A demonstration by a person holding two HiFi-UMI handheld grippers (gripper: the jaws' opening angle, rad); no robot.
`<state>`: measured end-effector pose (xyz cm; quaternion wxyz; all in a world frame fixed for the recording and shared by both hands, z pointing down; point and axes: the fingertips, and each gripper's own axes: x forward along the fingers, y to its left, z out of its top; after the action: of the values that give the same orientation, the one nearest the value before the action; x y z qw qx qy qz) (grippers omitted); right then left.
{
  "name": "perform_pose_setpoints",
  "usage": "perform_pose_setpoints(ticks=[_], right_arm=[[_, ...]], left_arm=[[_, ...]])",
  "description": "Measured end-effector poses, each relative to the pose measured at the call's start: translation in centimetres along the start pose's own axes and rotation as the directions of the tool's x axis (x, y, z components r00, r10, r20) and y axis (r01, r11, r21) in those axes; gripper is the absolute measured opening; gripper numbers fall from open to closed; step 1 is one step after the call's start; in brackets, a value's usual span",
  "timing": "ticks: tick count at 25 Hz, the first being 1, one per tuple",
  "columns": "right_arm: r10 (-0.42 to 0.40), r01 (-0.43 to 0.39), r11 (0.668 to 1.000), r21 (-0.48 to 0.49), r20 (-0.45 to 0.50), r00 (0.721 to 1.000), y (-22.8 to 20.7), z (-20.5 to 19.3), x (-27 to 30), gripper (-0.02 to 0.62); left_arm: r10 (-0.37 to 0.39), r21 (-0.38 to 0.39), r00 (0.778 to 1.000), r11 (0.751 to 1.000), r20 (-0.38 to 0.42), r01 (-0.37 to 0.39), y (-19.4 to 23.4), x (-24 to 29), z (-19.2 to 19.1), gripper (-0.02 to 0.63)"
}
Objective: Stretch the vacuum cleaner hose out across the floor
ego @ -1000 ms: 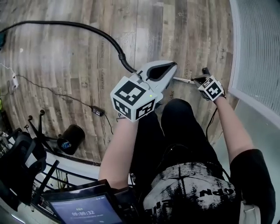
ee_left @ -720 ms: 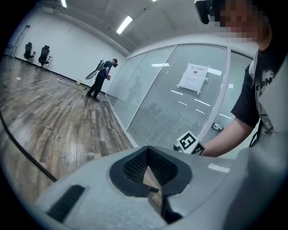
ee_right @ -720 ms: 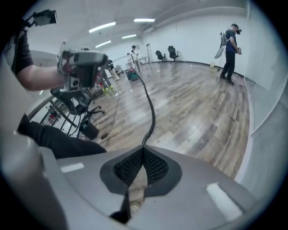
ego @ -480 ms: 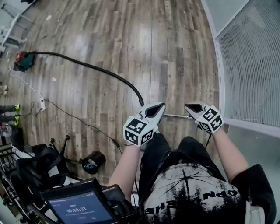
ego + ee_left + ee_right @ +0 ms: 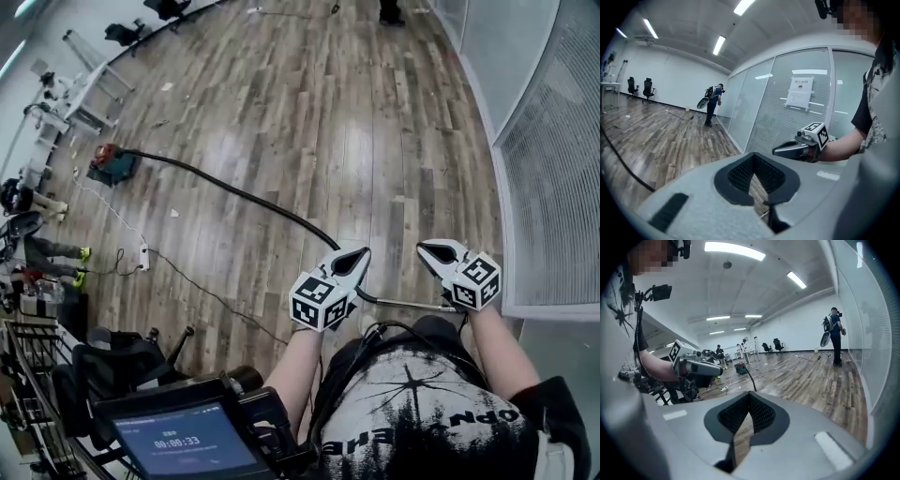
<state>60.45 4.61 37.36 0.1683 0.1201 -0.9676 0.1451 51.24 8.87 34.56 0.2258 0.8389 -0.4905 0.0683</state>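
Hose (image 5: 234, 192) end hidden behind left gripper (image 5: 361, 255)

Black hose (image 5: 234, 194) lies stretched across wood floor (image 5: 375, 112) from the vacuum (image 5: 111, 164).

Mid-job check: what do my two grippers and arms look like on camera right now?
The left gripper and right gripper have light grey, tapered shells with a black-rimmed, pointed opening at the tip. Each carries a white cube printed with black square markers. The pads are black and ribbed. The right arm is bare below a short black sleeve.
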Motion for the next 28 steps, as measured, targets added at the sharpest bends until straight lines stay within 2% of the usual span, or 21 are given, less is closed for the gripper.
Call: perform_pose_setpoints(ticks=[4, 9, 13, 16, 18, 23, 28], right_arm=[[0.064, -0.063, 0.997, -0.032, 0.037, 0.997, -2.6, 2.9, -0.4, 0.008], [0.150, -0.139, 0.984, -0.114, 0.101, 0.983, 0.5, 5.7, -0.8, 0.008], [0.236, -0.214, 0.966, -0.143, 0.157, 0.959, 2.2, 7.1, -2.3, 0.006], [0.319, -0.303, 0.947, -0.108, 0.191, 0.928, 0.4, 9.1, -6.2, 0.007], [0.345, -0.328, 0.938, -0.113, 0.211, 0.915, -0.7, 10.2, -8.3, 0.008], [0.390, -0.355, 0.914, -0.199, 0.181, 0.903, -0.4, 9.3, -11.4, 0.008], [0.410, -0.381, 0.902, -0.204, 0.125, 0.903, -0.4, 7.8, -13.0, 0.008]], left_arm=[[0.068, 0.000, 0.997, 0.998, 0.044, -0.068, 0.0, 1.6, 3.1, 0.000], [0.151, 0.008, 0.984, 0.988, 0.094, -0.152, -2.0, -2.1, 3.8, 0.000], [0.204, 0.006, 0.967, 0.978, 0.151, -0.207, -4.0, -3.4, 4.3, 0.000], [0.236, -0.018, 0.956, 0.972, 0.173, -0.236, -7.4, -0.8, 6.1, 0.000], [0.254, -0.029, 0.949, 0.967, 0.185, -0.253, -9.4, 0.8, 7.1, 0.000], [0.265, -0.089, 0.940, 0.964, 0.214, -0.251, -12.8, 3.0, 6.5, 0.000], [0.278, -0.132, 0.931, 0.958, 0.234, -0.253, -14.3, 3.8, 6.4, 0.000]])
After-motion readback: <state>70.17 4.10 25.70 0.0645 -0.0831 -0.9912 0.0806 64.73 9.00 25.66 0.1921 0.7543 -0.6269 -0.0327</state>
